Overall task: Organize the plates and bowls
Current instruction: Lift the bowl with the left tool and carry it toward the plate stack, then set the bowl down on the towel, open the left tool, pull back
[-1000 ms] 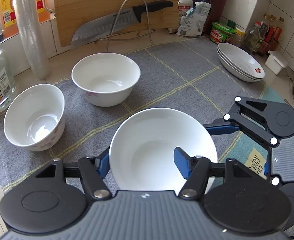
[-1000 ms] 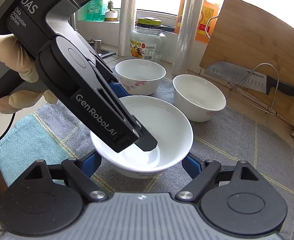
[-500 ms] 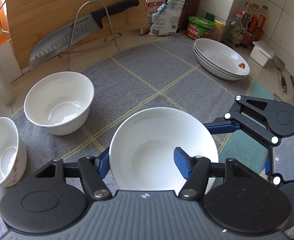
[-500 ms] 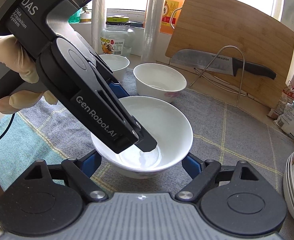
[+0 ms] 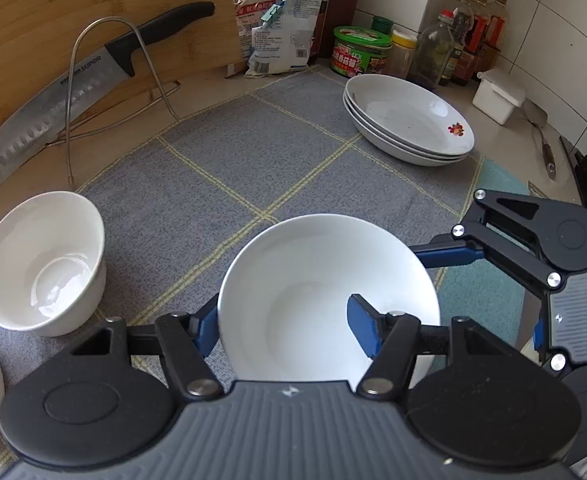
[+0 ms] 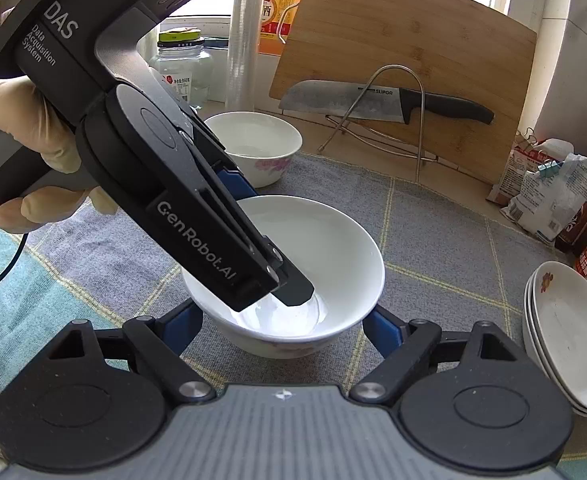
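- Low in the centre of the left wrist view, we hold a white bowl [image 5: 317,292]; nothing lies inside it.
- At the left edge of that view a second white bowl [image 5: 41,264] stands on the grey checked mat [image 5: 221,168], also without contents, with only a glossy sheen at its bottom.
- At the upper right of the same view three shallow white plates [image 5: 409,120] sit nested in a stack, the top one bearing a small red flower print.
- Our left gripper [image 5: 289,322] is clamped on the bowl's rim: one blue pad sits inside the wall, the other outside it.
- Our right gripper [image 6: 281,330] has its blue fingers [image 6: 381,332] on either side of the bowl's base, low in the right wrist view; whether they press it we cannot tell.
- From the right wrist view the bowl appears deep, smooth and glazed, with a faint pink flower pattern near its foot.
- Behind it, at centre top, a cleaver [image 6: 373,102] leans on a wire stand before a wooden cutting board [image 6: 409,48].
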The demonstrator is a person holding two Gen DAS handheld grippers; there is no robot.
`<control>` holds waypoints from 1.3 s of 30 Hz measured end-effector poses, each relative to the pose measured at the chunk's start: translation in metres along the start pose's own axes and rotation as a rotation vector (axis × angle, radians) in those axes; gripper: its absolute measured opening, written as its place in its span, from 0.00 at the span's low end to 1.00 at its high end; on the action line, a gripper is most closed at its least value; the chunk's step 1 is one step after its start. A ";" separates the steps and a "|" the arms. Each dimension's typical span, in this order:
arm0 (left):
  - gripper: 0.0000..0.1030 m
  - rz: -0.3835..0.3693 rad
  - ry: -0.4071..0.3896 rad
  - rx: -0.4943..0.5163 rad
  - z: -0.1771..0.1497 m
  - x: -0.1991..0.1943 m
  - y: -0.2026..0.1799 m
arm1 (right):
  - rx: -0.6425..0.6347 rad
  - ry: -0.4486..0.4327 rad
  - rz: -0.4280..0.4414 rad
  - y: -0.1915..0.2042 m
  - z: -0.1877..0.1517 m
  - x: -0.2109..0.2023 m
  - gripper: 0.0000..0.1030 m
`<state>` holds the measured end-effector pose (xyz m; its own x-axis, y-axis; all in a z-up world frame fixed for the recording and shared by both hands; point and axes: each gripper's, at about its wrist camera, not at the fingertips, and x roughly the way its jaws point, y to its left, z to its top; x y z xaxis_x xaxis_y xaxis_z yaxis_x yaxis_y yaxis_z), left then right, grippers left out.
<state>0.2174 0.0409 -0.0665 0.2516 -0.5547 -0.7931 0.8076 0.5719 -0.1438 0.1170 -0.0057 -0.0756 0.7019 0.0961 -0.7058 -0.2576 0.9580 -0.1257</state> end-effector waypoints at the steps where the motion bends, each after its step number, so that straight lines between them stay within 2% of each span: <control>1: 0.62 -0.004 0.001 0.001 0.001 0.002 0.000 | 0.003 0.002 -0.002 -0.001 0.000 0.001 0.87; 22: 0.62 -0.023 0.002 -0.010 0.005 0.020 0.004 | 0.036 0.032 -0.006 -0.012 -0.005 0.016 0.87; 24: 0.66 -0.027 -0.004 -0.013 0.004 0.020 0.004 | 0.041 0.028 -0.004 -0.013 -0.005 0.017 0.88; 26: 0.77 -0.033 -0.021 -0.015 0.004 0.019 0.004 | 0.042 0.028 0.002 -0.014 -0.005 0.017 0.91; 27: 0.86 -0.028 -0.035 -0.012 0.004 0.017 0.003 | 0.046 0.024 0.007 -0.014 -0.005 0.016 0.96; 28: 0.90 -0.023 -0.051 -0.006 0.004 0.015 0.003 | 0.050 0.018 0.008 -0.015 -0.005 0.015 1.00; 39: 0.94 0.066 -0.163 -0.013 -0.005 -0.015 0.006 | 0.034 -0.012 0.000 -0.010 -0.001 0.004 1.00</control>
<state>0.2155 0.0554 -0.0589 0.3878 -0.6059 -0.6946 0.7800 0.6172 -0.1028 0.1221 -0.0155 -0.0781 0.7098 0.0992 -0.6974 -0.2351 0.9666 -0.1018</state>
